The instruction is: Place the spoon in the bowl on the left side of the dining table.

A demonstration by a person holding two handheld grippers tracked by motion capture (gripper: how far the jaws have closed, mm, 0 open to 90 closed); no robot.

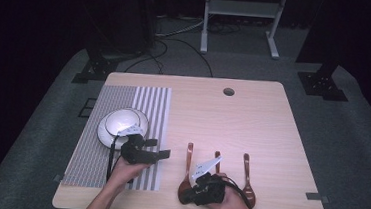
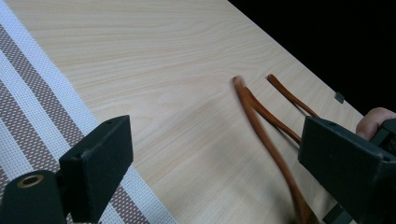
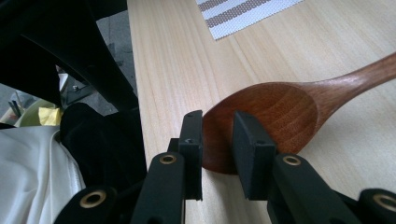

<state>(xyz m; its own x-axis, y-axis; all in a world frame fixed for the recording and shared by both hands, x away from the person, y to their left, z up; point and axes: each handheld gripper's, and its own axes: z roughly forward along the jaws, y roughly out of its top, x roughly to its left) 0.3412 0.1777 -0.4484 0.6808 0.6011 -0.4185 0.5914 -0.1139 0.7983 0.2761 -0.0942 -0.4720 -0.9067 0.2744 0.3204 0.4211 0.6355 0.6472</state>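
Right claw [image 3: 217, 154] pinching spoon bowl [image 3: 266, 116] — placemat [image 3: 243, 14] beyond

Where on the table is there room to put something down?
The big bare stretch of table runs between the striped mat, the round hole and the far right edge. It is crowded near the front, by the three wooden spoons and both claws.

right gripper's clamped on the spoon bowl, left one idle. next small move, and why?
Probably a short, slow lift of the right gripper, rather than a swing. Its jaws pinch only the rim of the wooden spoon, whose bowl rests on the table near the front edge. The left gripper hangs open over bare table.
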